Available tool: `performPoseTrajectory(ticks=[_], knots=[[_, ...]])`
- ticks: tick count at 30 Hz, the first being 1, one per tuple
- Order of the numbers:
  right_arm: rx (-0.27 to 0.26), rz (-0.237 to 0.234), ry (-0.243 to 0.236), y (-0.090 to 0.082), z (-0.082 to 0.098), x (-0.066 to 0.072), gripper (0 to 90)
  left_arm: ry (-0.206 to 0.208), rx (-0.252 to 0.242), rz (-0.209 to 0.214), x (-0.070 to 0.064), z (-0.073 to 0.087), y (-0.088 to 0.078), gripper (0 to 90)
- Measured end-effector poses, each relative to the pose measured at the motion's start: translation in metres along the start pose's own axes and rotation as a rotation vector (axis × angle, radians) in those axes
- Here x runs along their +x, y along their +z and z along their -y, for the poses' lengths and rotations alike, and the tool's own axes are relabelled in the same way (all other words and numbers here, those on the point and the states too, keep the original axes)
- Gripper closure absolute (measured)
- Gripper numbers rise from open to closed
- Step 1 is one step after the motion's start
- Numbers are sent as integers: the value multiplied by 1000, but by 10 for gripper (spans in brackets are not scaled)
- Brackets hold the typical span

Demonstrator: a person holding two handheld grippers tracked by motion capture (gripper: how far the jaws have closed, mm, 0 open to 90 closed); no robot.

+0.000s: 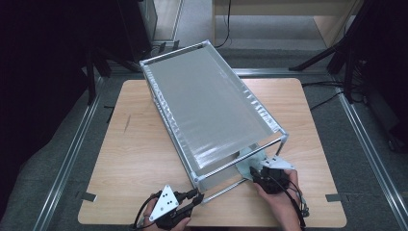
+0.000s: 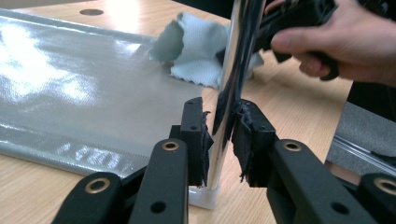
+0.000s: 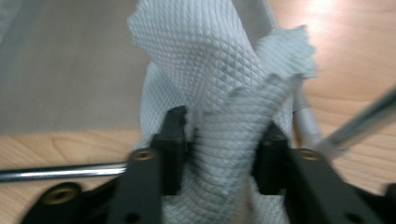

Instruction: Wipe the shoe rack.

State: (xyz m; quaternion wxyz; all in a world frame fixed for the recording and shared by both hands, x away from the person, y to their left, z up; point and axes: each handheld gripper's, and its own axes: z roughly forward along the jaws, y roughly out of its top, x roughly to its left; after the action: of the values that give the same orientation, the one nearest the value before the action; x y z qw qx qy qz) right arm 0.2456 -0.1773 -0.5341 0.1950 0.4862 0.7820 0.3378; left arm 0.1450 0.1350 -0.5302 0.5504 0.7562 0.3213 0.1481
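Observation:
A chrome wire rack with a grey liner sheet on top (image 1: 211, 106) stands slantwise on the wooden table (image 1: 134, 154). My left gripper (image 1: 197, 196) is at the rack's near corner. In the left gripper view its jaws (image 2: 222, 140) clamp the upright chrome post (image 2: 236, 70), pads against both sides. A pale grey-green textured cloth (image 1: 250, 159) lies bunched on the lower shelf by the right corner. My right gripper (image 1: 252, 174) holds that cloth. In the right gripper view the gripper (image 3: 224, 140) has the cloth (image 3: 210, 60) squeezed between its pads.
The lower shelf's shiny grey liner (image 2: 70, 84) spreads left of the post. A chrome bottom rail (image 3: 56, 171) runs along the table near the right jaws. Bare wood lies left of the rack and along the near edge. Metal floor rails (image 1: 72, 149) flank the table.

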Motion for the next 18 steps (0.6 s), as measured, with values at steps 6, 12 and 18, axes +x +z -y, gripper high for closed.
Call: performPoseTrajectory(ticks=[6, 12, 18], knots=[[10, 40, -48, 3, -5, -3, 822, 7, 9, 13, 2, 0, 0, 817], [-20, 134, -3, 9, 1, -7, 819, 3, 9, 12, 1, 0, 0, 817], [-7, 30, -81, 15, 3, 32, 817, 1, 9, 12, 1, 0, 0, 817]])
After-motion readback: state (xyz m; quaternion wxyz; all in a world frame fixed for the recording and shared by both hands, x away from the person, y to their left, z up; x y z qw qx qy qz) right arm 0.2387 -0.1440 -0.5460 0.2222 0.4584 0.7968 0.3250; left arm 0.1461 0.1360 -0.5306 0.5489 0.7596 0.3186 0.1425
